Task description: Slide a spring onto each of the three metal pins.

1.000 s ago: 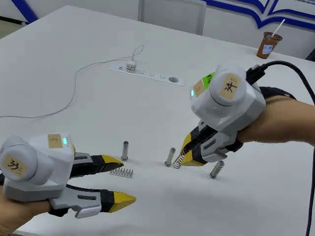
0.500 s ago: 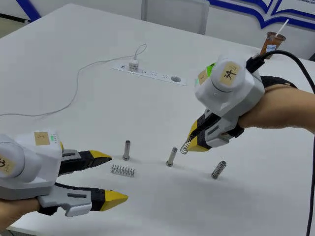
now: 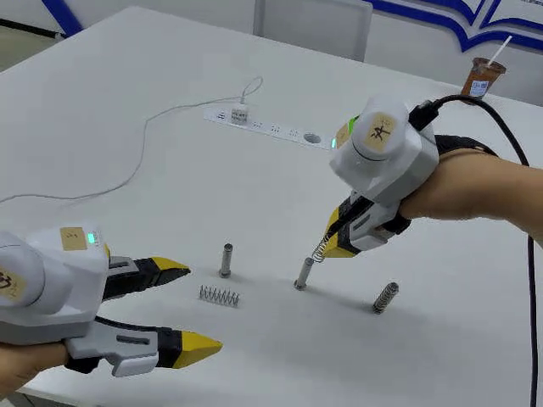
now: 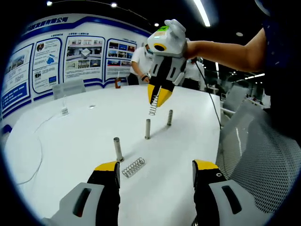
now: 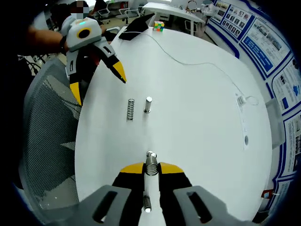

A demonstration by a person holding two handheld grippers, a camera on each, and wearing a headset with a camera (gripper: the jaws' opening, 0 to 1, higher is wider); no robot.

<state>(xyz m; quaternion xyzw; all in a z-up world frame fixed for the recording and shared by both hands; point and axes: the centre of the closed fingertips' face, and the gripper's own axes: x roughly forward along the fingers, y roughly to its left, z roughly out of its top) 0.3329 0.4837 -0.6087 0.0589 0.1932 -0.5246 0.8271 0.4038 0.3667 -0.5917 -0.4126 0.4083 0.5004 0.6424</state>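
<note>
Three metal pins stand on the white table. The left pin is bare, and a loose spring lies just in front of it. The right pin wears a spring. My right gripper is shut on another spring, which hangs tilted just above the top of the middle pin. In the right gripper view that spring sits between my shut jaws, right gripper. My left gripper rests open near the table's front edge, with nothing between its jaws, left gripper.
A white power strip with a plugged-in cable lies behind the pins. A drink cup with a straw stands at the far right. A mesh chair sits beside the table's edge.
My right gripper has lifted the spring off the table and brought it left, over the middle pin. The left gripper has stayed about where it was, still open.
</note>
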